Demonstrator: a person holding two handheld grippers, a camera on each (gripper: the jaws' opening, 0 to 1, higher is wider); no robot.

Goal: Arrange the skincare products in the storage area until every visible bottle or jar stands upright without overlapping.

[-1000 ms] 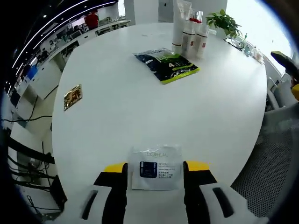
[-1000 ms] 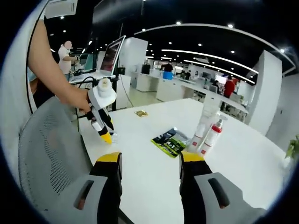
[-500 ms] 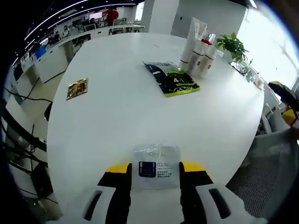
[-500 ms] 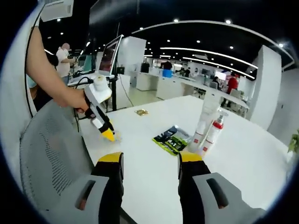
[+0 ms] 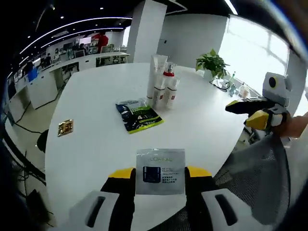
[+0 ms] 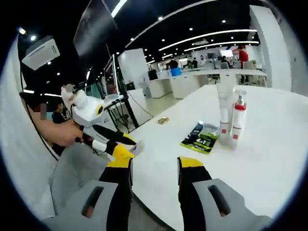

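Left gripper [image 5: 160, 172] pinches a clear sachet [image 5: 160, 164] between its yellow-tipped jaws, held up off the white table [image 5: 96, 139]. The sachet reads "L'OREAL" along its top, with a dark blue picture of a jar at its left and small lines of print to the right that are too fine to read. In the right gripper view the same gripper [image 6: 126, 147] shows at the left, gripped by a hand [image 6: 65, 133], with the sachet [image 6: 136, 147] at its tips near the table edge.

Farther along the table, a dark pouch [image 5: 138, 115] with a green band lies flat; a large "4" can be read on it. Just beyond it stand a tall white tube [image 5: 157, 82] and two white bottles with red bands [image 5: 166, 93], close together and upright. A small gold packet [image 5: 65, 127] lies apart at the left. A potted plant [image 5: 211, 63] stands at the far side.

Right gripper [image 6: 153, 166] is empty, its jaws moderately parted, above the near table edge.
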